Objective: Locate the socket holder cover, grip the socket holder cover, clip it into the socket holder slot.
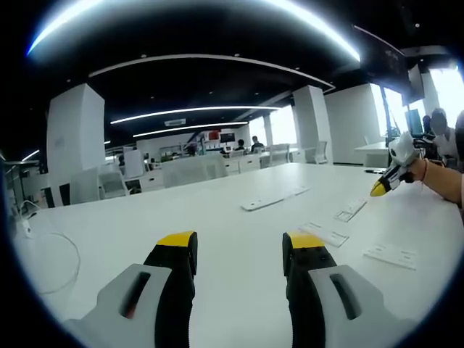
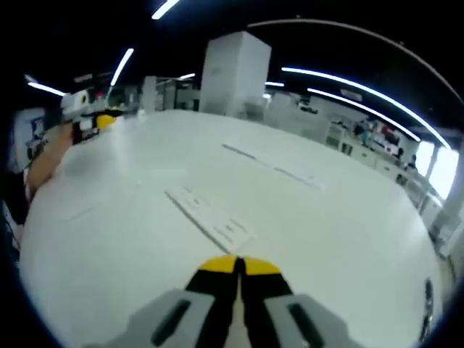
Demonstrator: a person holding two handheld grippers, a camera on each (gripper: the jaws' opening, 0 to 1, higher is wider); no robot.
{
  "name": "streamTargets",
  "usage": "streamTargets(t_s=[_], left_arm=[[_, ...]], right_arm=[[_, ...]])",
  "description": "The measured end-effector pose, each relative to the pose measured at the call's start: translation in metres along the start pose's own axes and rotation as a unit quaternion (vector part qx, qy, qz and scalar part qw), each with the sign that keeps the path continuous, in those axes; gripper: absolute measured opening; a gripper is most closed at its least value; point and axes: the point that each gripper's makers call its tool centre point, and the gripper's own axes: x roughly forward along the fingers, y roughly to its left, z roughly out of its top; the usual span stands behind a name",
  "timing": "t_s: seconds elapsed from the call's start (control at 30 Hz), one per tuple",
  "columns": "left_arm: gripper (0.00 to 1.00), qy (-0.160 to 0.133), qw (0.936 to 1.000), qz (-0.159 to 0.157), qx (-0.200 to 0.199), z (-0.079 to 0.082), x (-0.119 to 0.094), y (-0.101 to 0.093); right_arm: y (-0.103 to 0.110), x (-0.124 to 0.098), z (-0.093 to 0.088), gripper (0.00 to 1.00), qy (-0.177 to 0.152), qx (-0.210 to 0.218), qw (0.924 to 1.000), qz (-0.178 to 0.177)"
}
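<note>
A person works two handheld grippers over a long white table [image 1: 217, 217] in an open-plan office. The left gripper [image 1: 239, 254] hangs just above the tabletop with its yellow-tipped jaws spread wide apart and nothing between them. The right gripper [image 2: 238, 267] is held low over the table with its jaws pressed together tip to tip, gripping nothing that can be seen; in the left gripper view it appears at the far right edge [image 1: 388, 181], raised above the surface in the person's hand [image 1: 420, 170].

Several flat white parts lie on the bare table. In the left gripper view a long strip [image 1: 272, 199] rests ahead of the jaws, with three smaller plates to its right: one far [image 1: 351, 211], one nearer [image 1: 324, 233] and one closest to the right edge [image 1: 391, 255]. Which of these is the socket holder cover cannot be told. In the right gripper view a long white plate [image 2: 208, 214] lies straight ahead of the closed jaws, apart from them, with a thin strip [image 2: 272, 165] farther off. That view is blurred.

A white cable [image 1: 58, 254] loops across the table at left. White pillars [image 1: 76, 141], chairs [image 1: 109, 181] and desks stand beyond, under long ceiling lights [image 1: 196, 110]. Nothing lies between either gripper and the parts.
</note>
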Motion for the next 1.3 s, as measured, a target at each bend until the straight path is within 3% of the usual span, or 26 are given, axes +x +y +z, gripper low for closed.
streamTargets(t_s=[0.37,1.3], left_arm=[[0.48,-0.002,1.0,0.0,0.0,0.001,-0.001,0.0],[0.47,0.003,1.0,0.004,0.0,-0.001,0.0,0.004]], right_arm=[[0.001,0.006,-0.005,0.04,0.015,-0.006,0.9999,0.004],[0.005,0.016,0.002,0.04,-0.015,-0.024,0.9996,-0.007]])
